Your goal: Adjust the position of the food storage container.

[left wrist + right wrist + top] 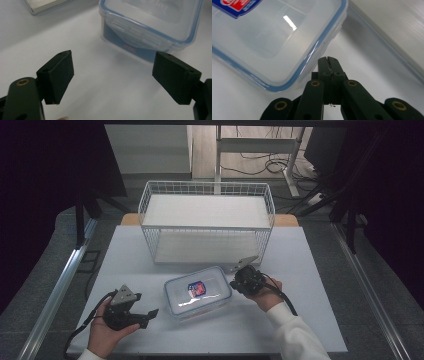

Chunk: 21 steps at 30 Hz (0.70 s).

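Holding a gripper in each hand, you have both of them low over the white table [300,320], one at either side of the plastic food container [198,291]. That container lies near the middle of the table, in front of the white wire rack [207,220], its clear lid with a blue seal clipped on and a red and blue label [196,288] on top.

Your right gripper [234,282] sits just beside the container's right end, at a corner of the lid. Its jaws are pressed together with nothing between them; in the right gripper view the closed tips [328,62] stand close to the blue-edged rim, and whether they touch it cannot be told.

Your left gripper [150,315] rests off the container's left end, a little apart from it. Its jaws are spread wide, and in the left gripper view the two black pads [58,75] frame bare tabletop, with the container's latched side [140,37] farther ahead of them, untouched.
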Each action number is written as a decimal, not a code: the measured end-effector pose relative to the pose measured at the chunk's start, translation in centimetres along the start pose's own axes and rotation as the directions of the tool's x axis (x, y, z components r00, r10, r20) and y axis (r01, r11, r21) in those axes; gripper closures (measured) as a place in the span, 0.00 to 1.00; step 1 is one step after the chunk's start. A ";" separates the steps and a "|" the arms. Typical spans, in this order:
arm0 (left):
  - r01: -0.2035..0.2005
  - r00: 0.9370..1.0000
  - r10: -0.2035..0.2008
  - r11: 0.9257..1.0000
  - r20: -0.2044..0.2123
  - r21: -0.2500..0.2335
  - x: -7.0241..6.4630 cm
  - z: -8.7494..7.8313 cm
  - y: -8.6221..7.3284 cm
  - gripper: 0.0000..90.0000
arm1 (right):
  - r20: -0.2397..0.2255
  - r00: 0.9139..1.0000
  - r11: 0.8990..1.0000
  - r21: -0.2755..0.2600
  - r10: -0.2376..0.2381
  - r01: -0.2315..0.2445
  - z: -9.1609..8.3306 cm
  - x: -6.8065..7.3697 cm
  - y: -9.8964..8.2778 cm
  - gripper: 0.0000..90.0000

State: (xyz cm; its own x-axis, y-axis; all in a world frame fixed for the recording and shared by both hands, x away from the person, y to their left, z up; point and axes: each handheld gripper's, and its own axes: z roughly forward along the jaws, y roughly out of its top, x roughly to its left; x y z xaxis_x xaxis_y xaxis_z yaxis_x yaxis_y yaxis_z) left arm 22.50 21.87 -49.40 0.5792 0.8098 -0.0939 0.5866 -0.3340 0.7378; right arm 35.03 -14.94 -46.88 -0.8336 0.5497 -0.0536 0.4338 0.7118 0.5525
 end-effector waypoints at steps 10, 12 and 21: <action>0.000 1.000 -0.001 1.000 -0.008 -0.006 0.2 -0.2 0.0 0.19 | -0.039 0.998 0.999 -0.006 -0.040 0.039 0.4 2.2 0.5 0.99; 0.007 1.000 -0.007 1.000 -0.008 -0.012 0.1 -0.2 0.0 0.19 | -0.041 0.999 0.999 -0.008 -0.034 0.034 0.4 2.2 0.5 0.99; 0.009 1.000 -0.009 1.000 -0.011 -0.011 0.2 -0.2 0.0 0.19 | -0.060 0.998 1.000 -0.010 -0.021 0.021 0.4 2.5 0.5 0.99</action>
State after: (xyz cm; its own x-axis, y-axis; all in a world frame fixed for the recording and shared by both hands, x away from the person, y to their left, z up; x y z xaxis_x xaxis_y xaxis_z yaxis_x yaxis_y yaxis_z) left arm 22.51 22.07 -49.32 0.5675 0.8181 -0.0934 0.5857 -0.3214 0.7441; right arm 33.30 -13.07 -47.11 -0.8617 0.5072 -0.0152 0.4129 0.7184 0.5598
